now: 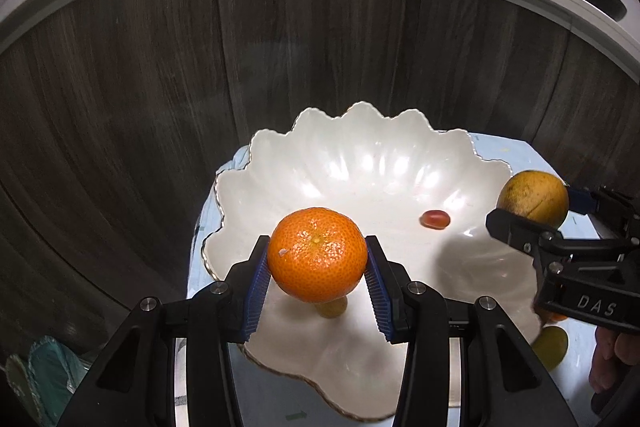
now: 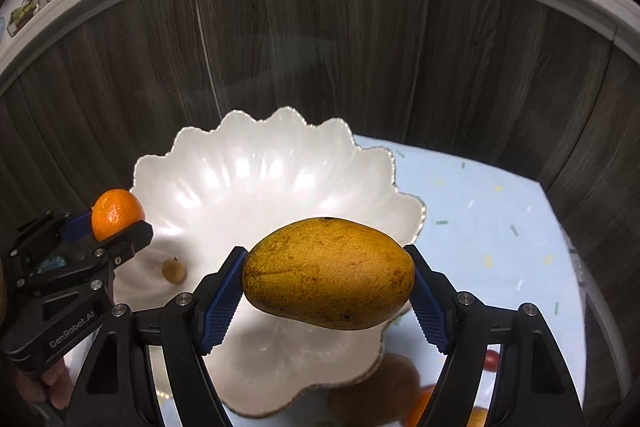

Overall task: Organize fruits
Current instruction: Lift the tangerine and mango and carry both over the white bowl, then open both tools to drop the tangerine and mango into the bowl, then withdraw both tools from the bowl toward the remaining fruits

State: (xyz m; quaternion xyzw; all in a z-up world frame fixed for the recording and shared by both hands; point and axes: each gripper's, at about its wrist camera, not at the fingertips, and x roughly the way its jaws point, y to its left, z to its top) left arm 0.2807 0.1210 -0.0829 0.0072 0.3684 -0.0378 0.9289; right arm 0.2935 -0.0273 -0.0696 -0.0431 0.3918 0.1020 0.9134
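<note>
Orange clamped in left hand-held gripper; mango in right — both above bowl.

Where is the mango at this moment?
The mango is clamped lengthwise in the right claw, held above the near right rim of the white scalloped bowl. In the left wrist view it shows at the right edge, past the bowl's rim.

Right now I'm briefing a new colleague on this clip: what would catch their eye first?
Two fruits held in the air: the left gripper clamps a bright tangerine, and the right gripper clamps a yellow mango. Both hang over the scalloped white bowl, where a small red fruit lies.
</note>
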